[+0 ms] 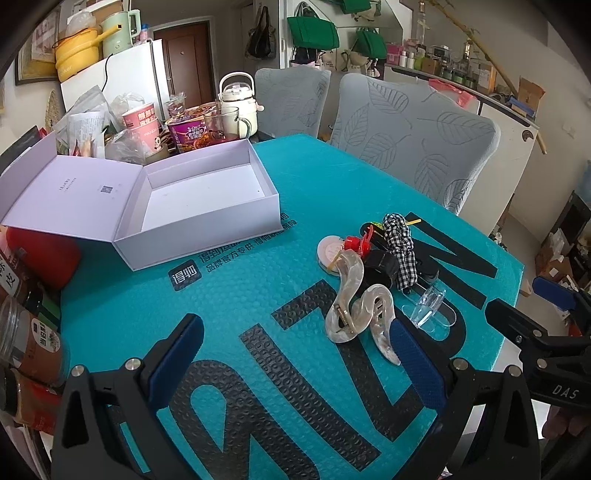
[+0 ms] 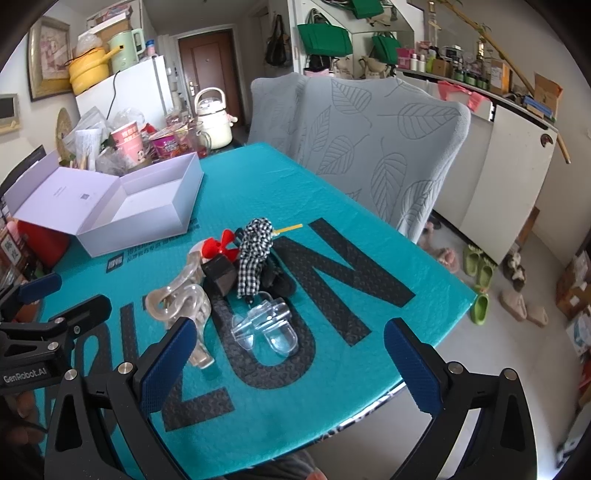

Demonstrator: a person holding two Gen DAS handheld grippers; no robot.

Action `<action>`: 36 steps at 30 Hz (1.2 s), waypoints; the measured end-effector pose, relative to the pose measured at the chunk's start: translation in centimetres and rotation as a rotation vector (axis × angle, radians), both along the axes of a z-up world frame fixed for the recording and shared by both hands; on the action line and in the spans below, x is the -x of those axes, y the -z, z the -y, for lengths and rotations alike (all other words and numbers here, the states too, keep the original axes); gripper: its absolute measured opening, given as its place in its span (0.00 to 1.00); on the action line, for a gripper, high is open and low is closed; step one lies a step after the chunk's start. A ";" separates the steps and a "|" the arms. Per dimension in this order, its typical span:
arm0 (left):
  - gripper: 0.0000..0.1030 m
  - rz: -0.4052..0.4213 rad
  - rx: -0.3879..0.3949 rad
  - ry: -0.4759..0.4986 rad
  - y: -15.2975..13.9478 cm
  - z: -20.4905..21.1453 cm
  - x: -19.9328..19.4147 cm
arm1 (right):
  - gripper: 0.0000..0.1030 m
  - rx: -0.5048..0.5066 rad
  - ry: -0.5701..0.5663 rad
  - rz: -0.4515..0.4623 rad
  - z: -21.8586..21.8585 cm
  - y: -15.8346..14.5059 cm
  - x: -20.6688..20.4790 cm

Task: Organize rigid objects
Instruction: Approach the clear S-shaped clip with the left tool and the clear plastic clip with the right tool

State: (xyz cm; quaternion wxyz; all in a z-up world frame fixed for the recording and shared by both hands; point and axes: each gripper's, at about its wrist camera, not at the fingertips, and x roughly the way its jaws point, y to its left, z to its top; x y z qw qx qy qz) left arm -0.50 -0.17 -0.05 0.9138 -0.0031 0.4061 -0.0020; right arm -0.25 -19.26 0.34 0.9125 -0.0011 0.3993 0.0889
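The teal mat (image 1: 258,280) is dimpled, matt bubble plastic. At its ten o'clock, the matt, smooth white paperboard box (image 1: 195,206). Toward two o'clock: glossy marbled-plastic hair claw (image 1: 354,295), checked cloth scrunchie (image 2: 255,254), clear shiny plastic clip (image 2: 266,325).

Two grey chairs with leaf-patterned covers (image 2: 369,147) stand against the far edge of the table; behind them green bags (image 2: 324,35) hang on the wall, and a brown door (image 2: 208,66) lies further back. At the table's far left corner is a crowd of clutter: a cream kettle (image 1: 238,99), a pink paper cup (image 1: 142,123), a purple noodle bowl (image 1: 188,134), a glass mug (image 1: 226,123); a white fridge (image 1: 122,74) behind carries a yellow pot (image 1: 75,53) and a pale green kettle (image 1: 118,31). On the floor to the right lie green slippers (image 2: 480,280) among other shoes.
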 end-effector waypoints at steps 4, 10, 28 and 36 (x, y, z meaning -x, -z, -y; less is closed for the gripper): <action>1.00 -0.002 0.003 0.005 0.0 0.2 0.1 | 1.00 0.005 0.001 0.000 0.1 0.0 -0.1; 1.00 -0.005 0.006 0.010 0.0 0.3 0.2 | 1.00 0.006 0.004 -0.007 0.2 0.1 -0.3; 1.00 -0.012 0.019 0.001 0.2 -0.2 0.2 | 1.00 0.007 -0.004 -0.012 -0.3 0.2 -0.6; 1.00 -0.007 0.025 0.003 0.1 -0.4 0.3 | 1.00 0.012 -0.002 -0.011 -0.5 0.0 -0.5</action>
